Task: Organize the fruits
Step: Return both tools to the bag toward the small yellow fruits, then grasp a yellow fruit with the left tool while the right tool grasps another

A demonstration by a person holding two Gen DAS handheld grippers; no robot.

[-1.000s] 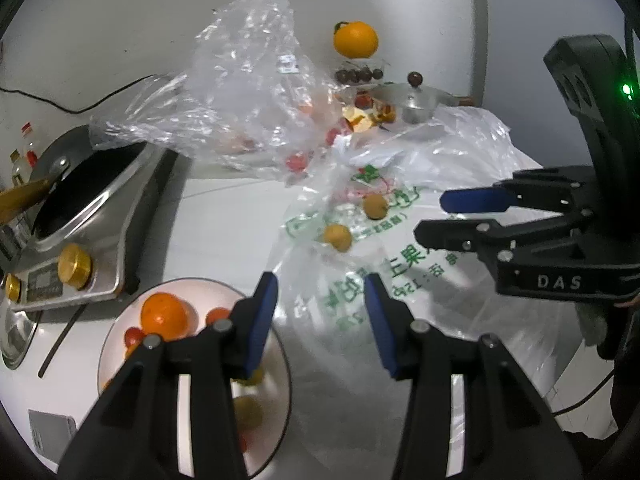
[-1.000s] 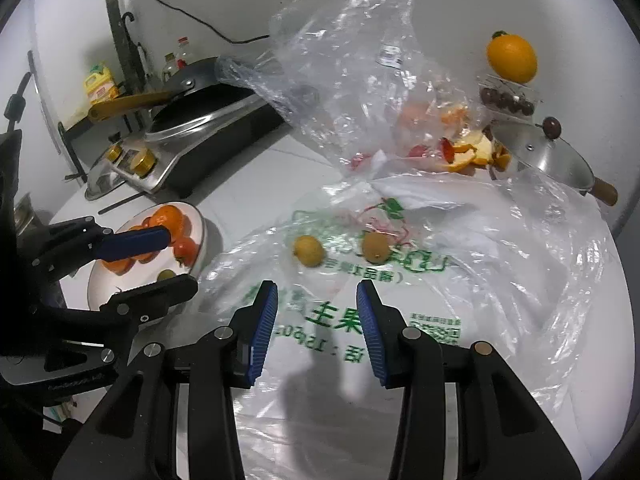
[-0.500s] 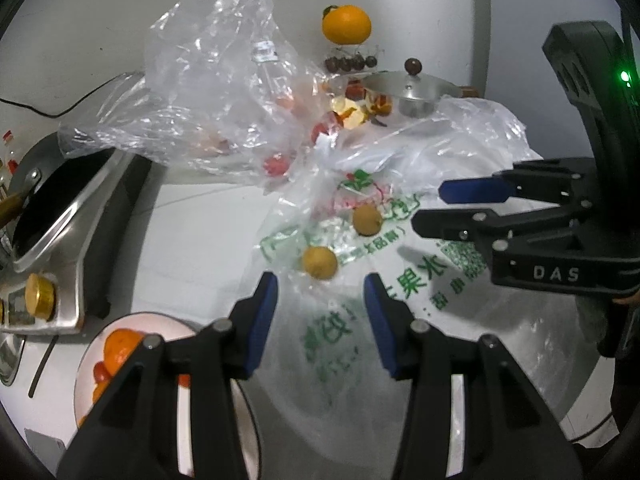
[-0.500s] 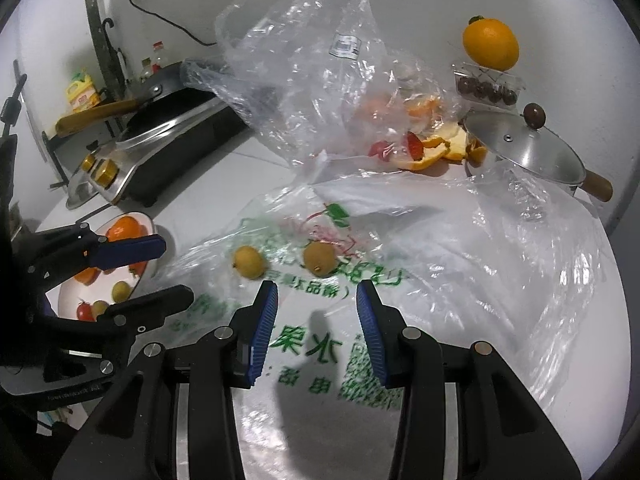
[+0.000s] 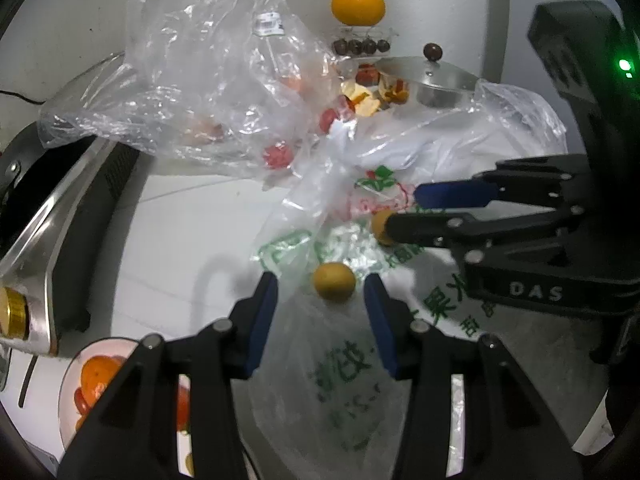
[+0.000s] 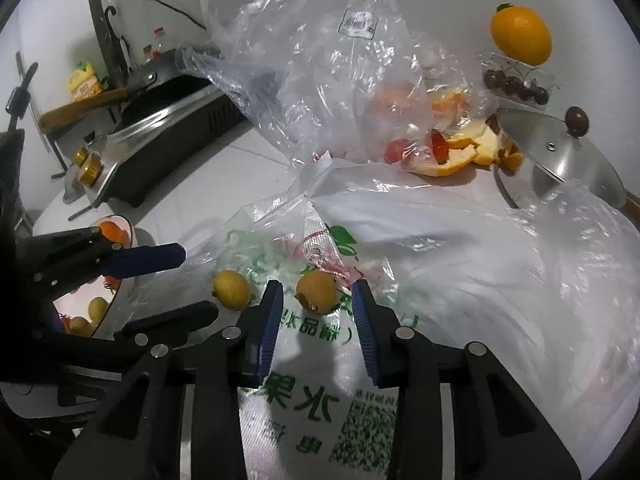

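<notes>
Two small yellow fruits lie on a white printed plastic bag (image 5: 352,380) (image 6: 440,280). The left one (image 5: 334,282) (image 6: 232,290) sits between the tips of my left gripper (image 5: 320,284) (image 6: 196,284), which stands open with gaps on both sides. The right one (image 6: 316,291) (image 5: 380,226) lies between the tips of my right gripper (image 6: 317,292) (image 5: 400,212). Its jaws are closing, and the pads are still clear of the fruit. A plate (image 5: 64,392) (image 6: 134,236) holding oranges and small fruits lies at the lower left.
A crumpled clear bag (image 5: 200,72) (image 6: 312,60) with red fruits rises behind. A cooker with a pan (image 5: 60,208) (image 6: 168,120) stands left. At the back are an orange (image 5: 357,4) (image 6: 522,36) on a cherry box, orange peel (image 6: 460,156) and a pot lid (image 5: 432,76) (image 6: 560,148).
Both grippers have moved forward and down, so each yellow fruit now lies between a pair of tips. The plate has slid toward the lower left. The right jaws have narrowed slightly.
</notes>
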